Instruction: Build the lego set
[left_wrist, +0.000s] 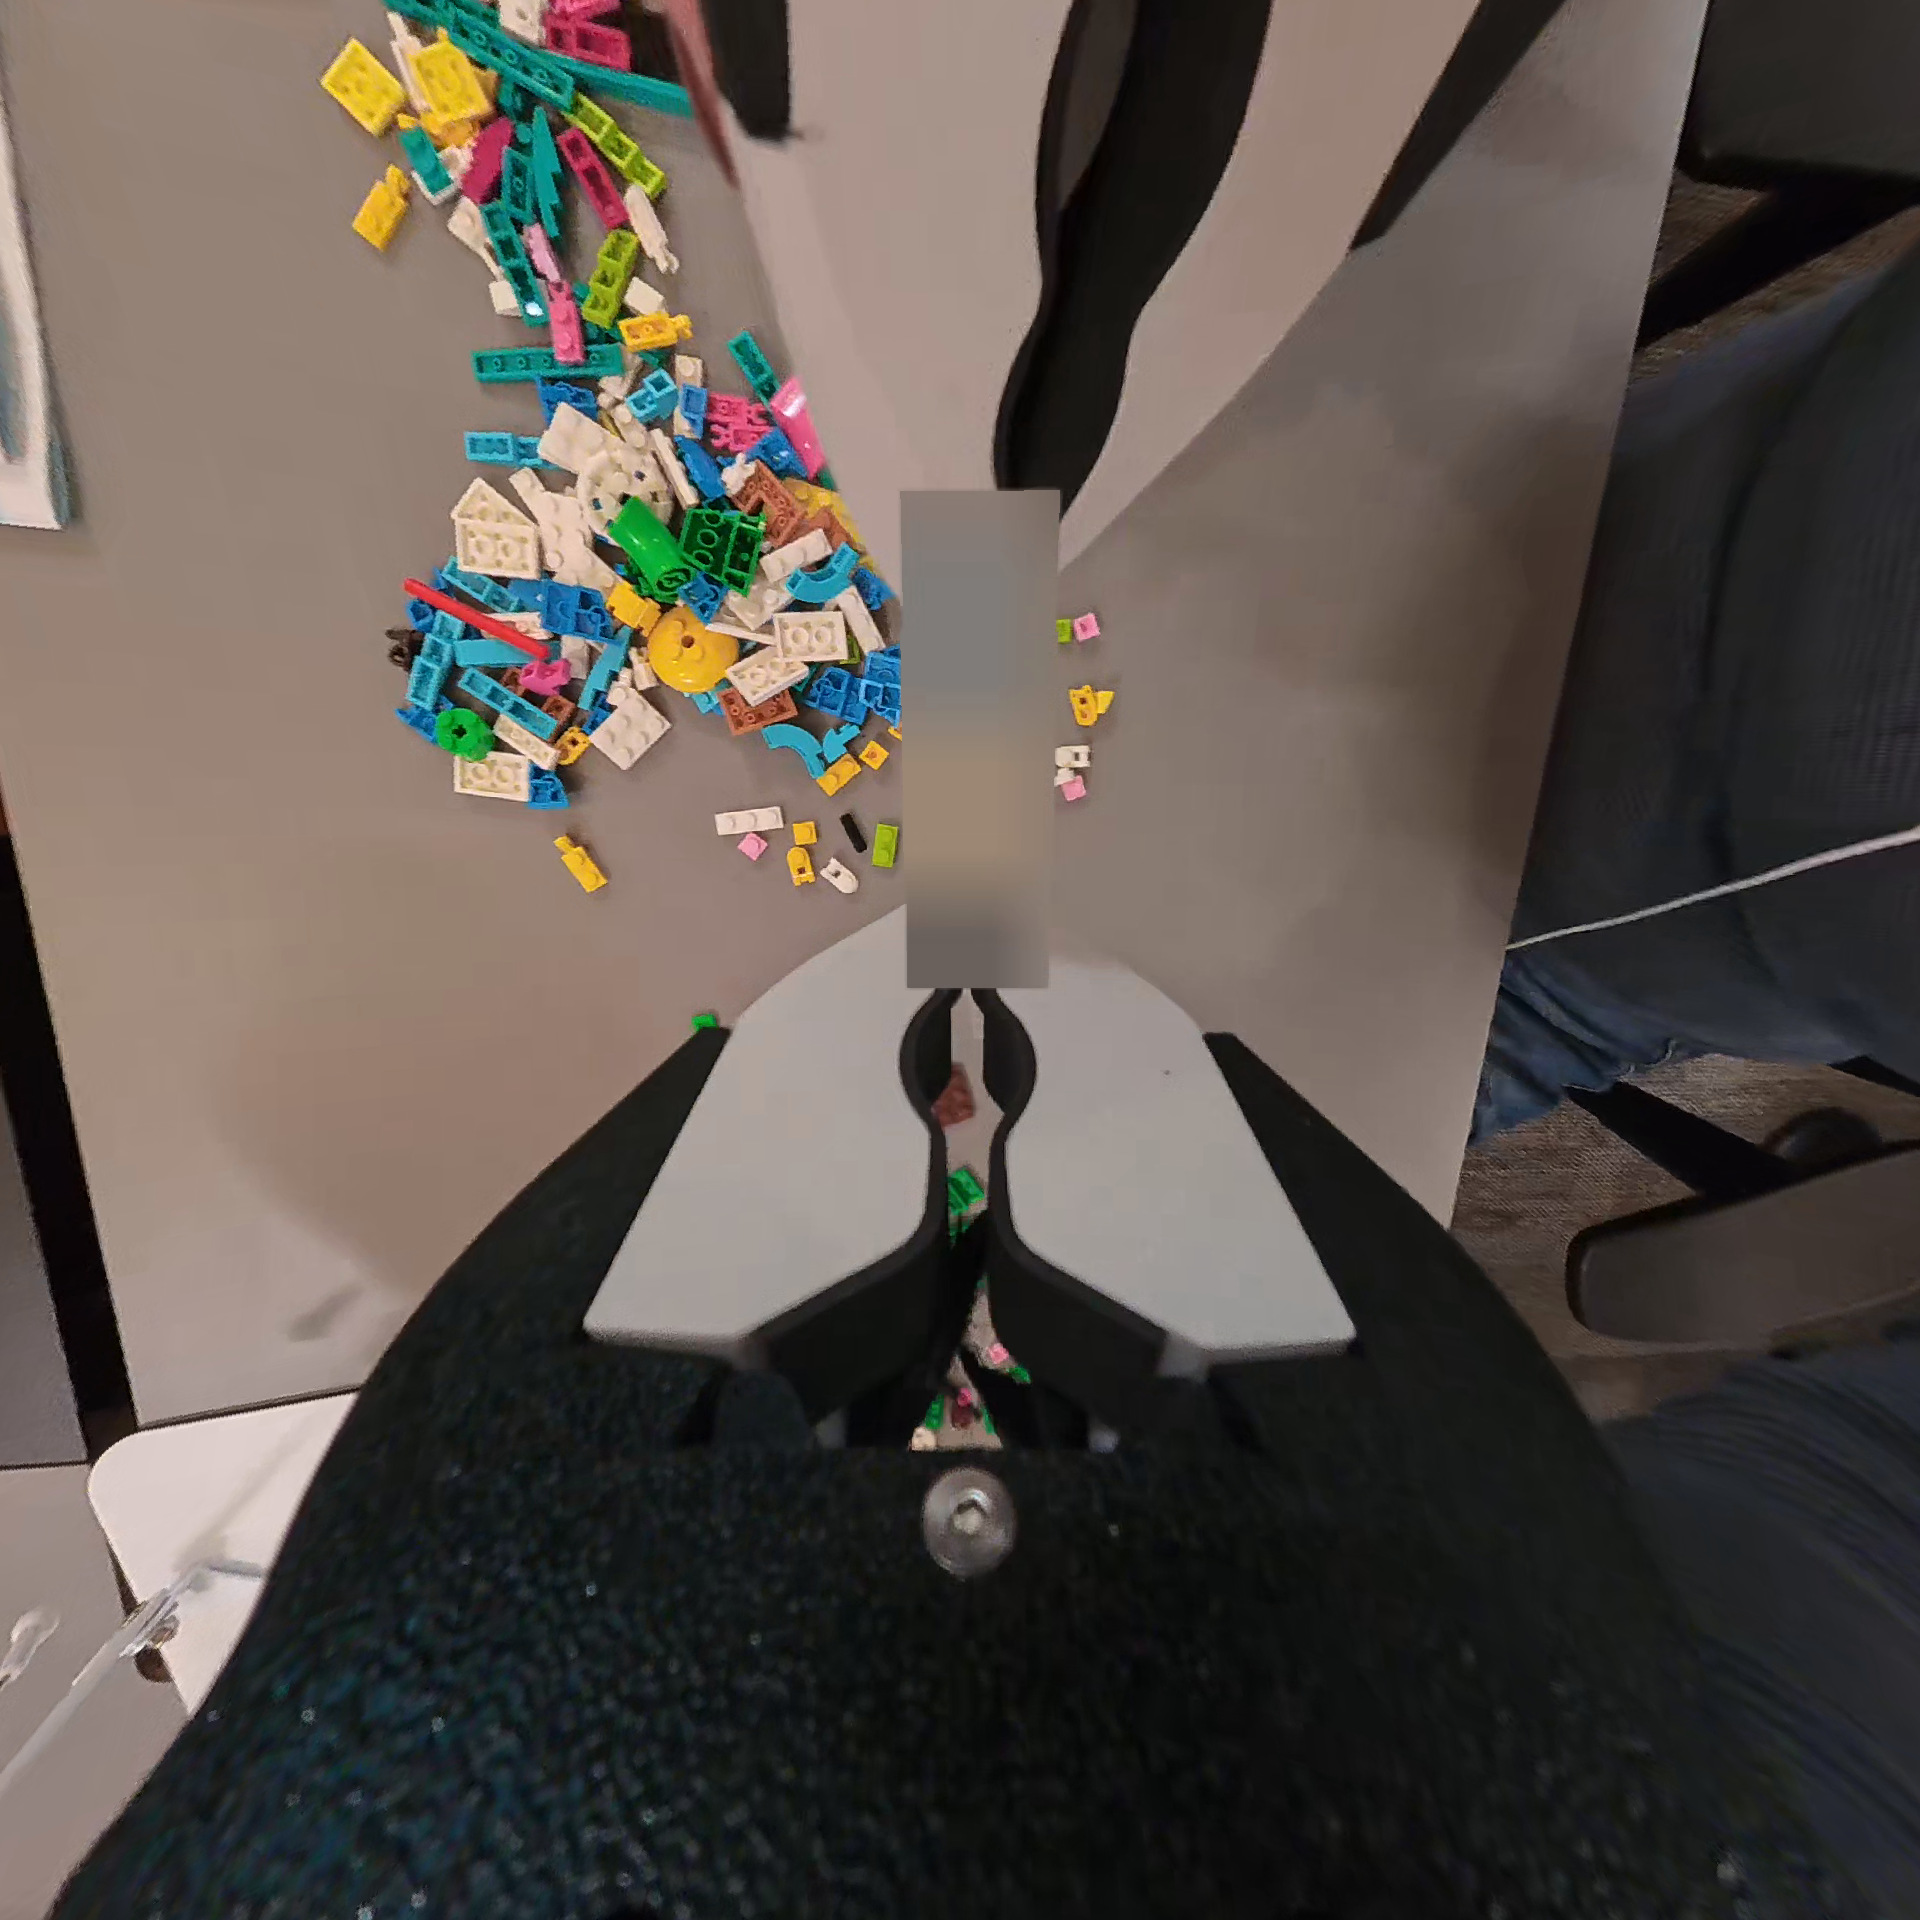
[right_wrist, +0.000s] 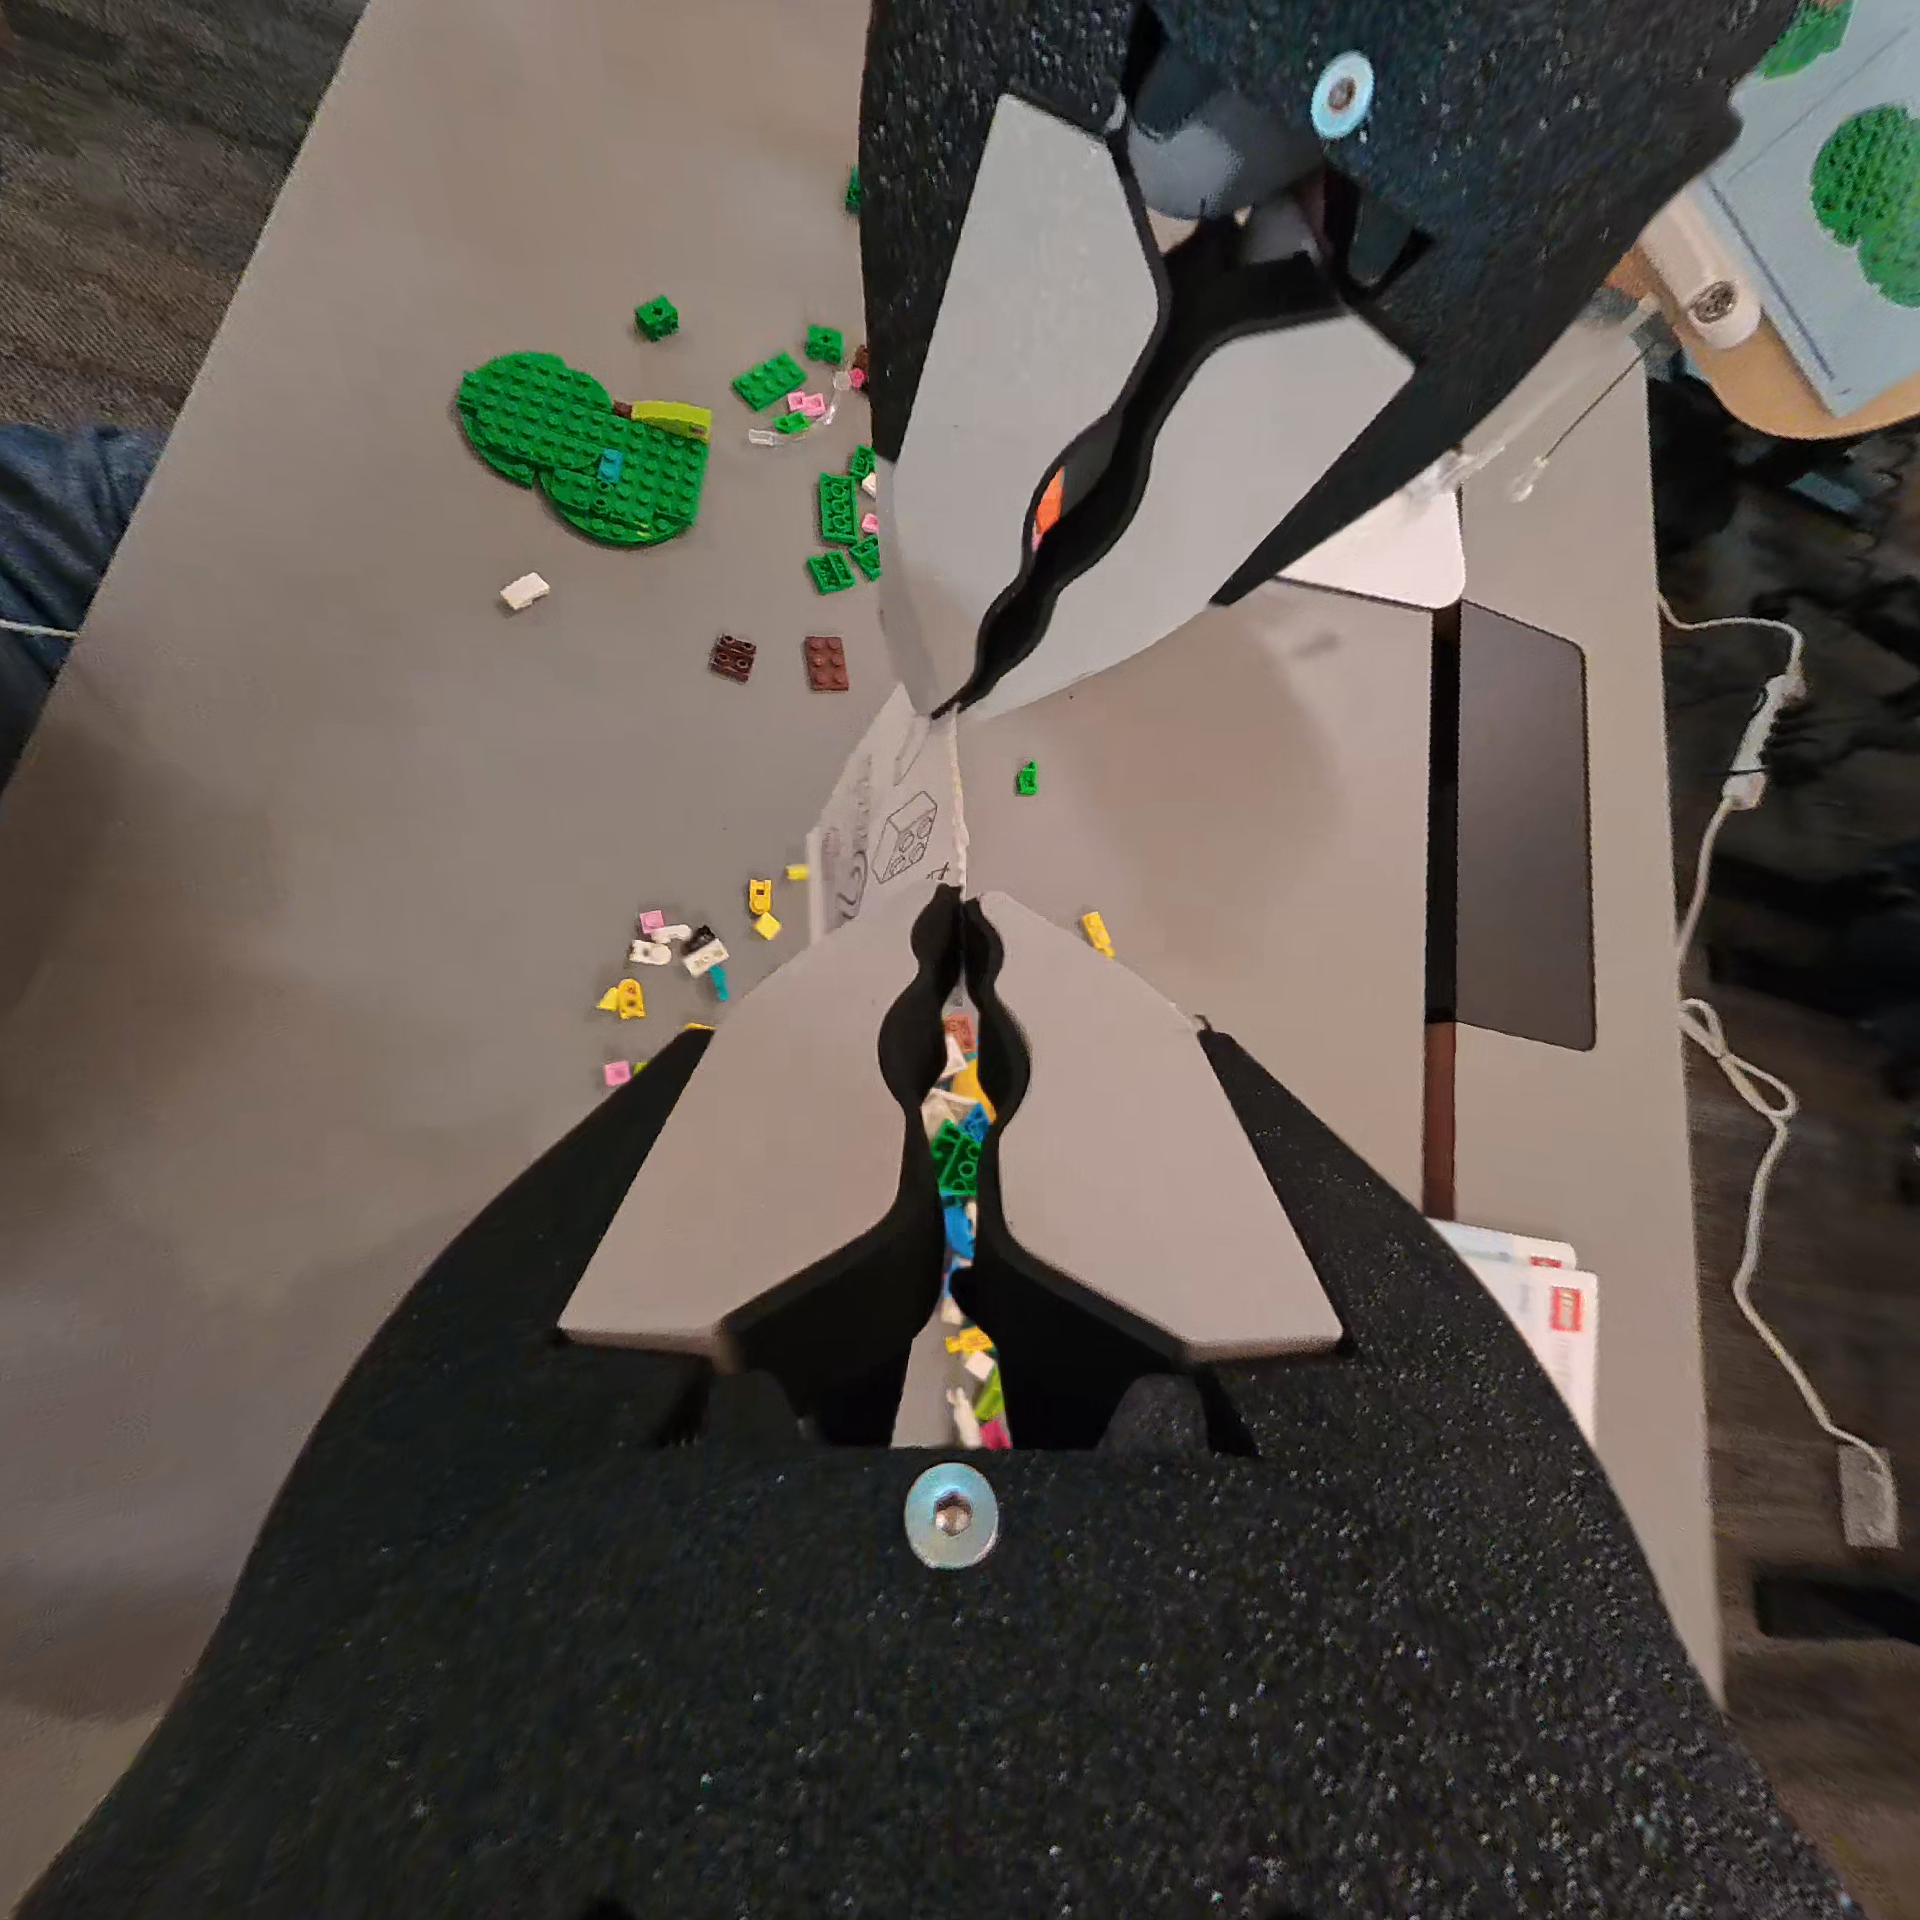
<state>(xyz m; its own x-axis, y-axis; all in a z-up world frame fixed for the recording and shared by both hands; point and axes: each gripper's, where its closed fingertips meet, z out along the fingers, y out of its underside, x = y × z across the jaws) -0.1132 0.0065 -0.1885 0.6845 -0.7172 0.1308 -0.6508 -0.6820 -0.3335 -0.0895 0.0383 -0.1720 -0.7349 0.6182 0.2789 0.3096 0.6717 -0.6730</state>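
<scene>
Right wrist view is showing both grippers' fingers pinching a small paper bag between them above the bench.

Office or lab workspace. Plain grey desk with loose toy bricks strewn over it. Grey carpet tile floor. Black office chair base beside the desk. White cable trails down the desk's far side.
</scene>
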